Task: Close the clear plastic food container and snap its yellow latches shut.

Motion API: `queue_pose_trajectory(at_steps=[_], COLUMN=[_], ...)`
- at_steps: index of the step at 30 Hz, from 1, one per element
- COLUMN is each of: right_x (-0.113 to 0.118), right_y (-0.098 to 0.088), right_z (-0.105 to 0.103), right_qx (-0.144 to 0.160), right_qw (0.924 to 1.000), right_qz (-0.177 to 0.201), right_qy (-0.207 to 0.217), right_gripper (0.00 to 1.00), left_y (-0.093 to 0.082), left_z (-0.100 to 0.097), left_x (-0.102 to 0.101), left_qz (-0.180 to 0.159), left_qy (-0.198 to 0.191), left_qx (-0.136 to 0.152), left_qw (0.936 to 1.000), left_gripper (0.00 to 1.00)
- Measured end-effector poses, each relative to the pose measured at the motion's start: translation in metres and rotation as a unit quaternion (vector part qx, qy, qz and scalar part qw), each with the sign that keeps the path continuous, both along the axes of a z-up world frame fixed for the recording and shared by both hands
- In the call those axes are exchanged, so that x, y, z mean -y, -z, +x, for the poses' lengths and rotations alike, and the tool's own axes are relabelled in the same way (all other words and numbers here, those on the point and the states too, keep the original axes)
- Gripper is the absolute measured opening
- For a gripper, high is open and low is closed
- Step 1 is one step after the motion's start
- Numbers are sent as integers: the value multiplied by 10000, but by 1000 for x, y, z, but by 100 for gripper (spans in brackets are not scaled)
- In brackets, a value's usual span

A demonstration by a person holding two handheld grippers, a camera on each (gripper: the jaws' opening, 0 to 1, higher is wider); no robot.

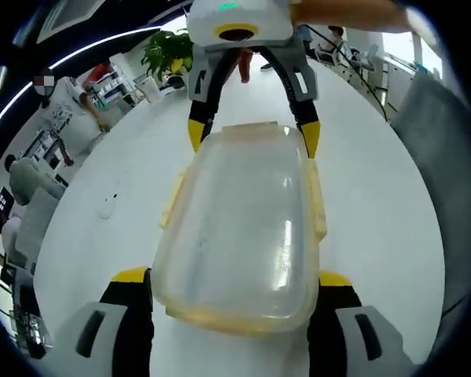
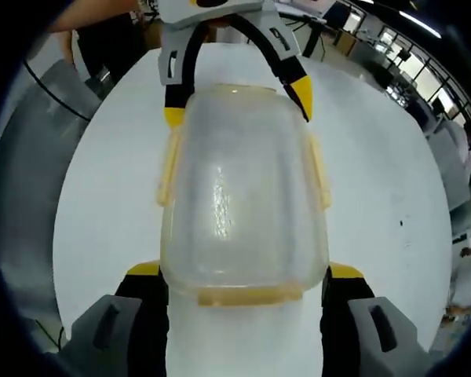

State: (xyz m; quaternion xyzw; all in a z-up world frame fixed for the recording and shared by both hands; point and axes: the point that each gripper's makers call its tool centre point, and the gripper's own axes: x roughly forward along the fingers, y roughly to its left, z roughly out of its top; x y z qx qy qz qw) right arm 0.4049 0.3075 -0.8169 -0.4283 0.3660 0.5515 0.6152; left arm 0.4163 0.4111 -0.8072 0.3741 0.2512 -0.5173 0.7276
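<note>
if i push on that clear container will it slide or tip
The clear container looks empty, so probably light. On the smooth white table it would likely slide rather than tip, since it sits low and wide. Its glossy lid may be slippery for jaws.

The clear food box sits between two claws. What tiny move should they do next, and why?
Probably press one end latch down until it snaps. The lid already seems to lie on the clear food container, and the left claw and right claw straddle opposite ends. The yellow side latches appear to flare outward, unsnapped.
</note>
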Motion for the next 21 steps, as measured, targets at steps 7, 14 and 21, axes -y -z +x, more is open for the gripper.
queue_pose_trajectory(at_steps=[7,14,21], right_x=[2,3,7], right_y=[1,2,-1], right_z=[6,6,5], right_qx=[48,86,219], right_qw=[10000,9999,9994], right_qz=[-58,-76,-193], right_qy=[-16,-13,190], right_gripper=[77,77,75], left_y=[0,0,9], left_z=[6,6,4], left_x=[2,2,-1], left_qz=[25,17,304], left_qy=[21,36,219], left_qx=[3,7,351], left_qw=[10000,10000,9987], left_gripper=[78,78,83])
